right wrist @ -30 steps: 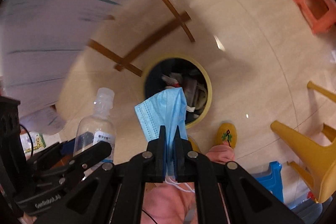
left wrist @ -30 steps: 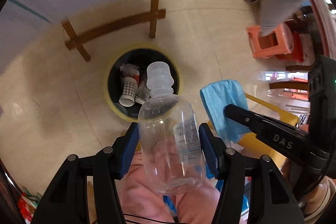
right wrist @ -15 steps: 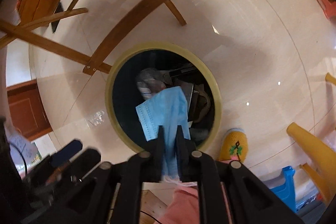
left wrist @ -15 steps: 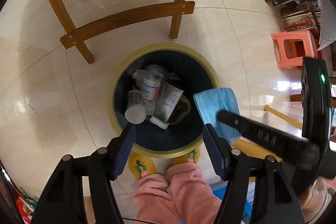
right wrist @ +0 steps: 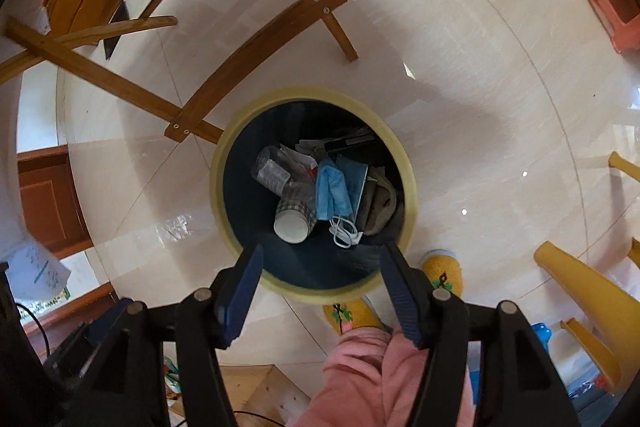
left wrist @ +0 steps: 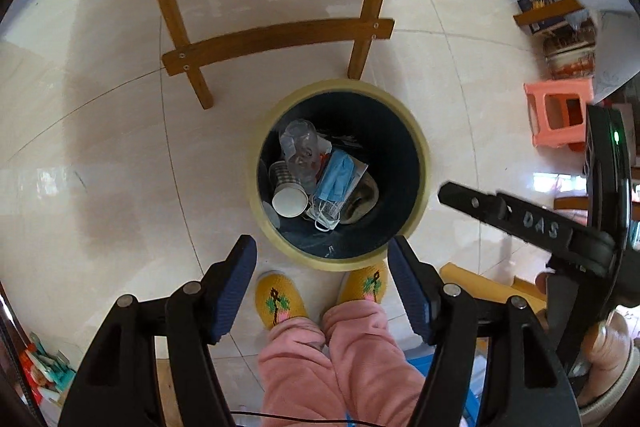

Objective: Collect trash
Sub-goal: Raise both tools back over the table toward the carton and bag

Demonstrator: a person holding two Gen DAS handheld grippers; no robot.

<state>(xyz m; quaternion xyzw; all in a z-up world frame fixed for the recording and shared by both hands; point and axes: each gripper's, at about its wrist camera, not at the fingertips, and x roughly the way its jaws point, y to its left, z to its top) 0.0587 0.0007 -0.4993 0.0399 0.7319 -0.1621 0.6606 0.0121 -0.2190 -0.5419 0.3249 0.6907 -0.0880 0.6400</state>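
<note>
**Both grippers empty over a filled bin**

One round bin (left wrist: 416, 151) stands on the glossy tiled floor (left wrist: 100, 147), its rim pale yellow, its inner wall dark and smooth. Inside lie one clear plastic bottle (left wrist: 300, 151), crumpled-looking and transparent, at about 10 o'clock; one paper cup (left wrist: 290, 203) with a checked outer wall and white round mouth at 8 o'clock; and one blue pleated face mask (left wrist: 336, 181) with white elastic loops near the centre, resting on the other trash. A brownish cloth lump (left wrist: 364, 197) sits at 4 o'clock.

The left gripper (left wrist: 322, 279) hangs over the bin's 6 o'clock edge, its two blue ribbed pads set wide apart with nothing between them. The right gripper (right wrist: 320, 283) is likewise spread wide and empty above the same rim.

Two yellow knitted slippers (left wrist: 280, 299) touch the bin's near side. A wooden chair frame (left wrist: 280, 35) of curved rails stands at 12 o'clock, and one orange plastic stool (left wrist: 558, 111) at 3 o'clock.
</note>
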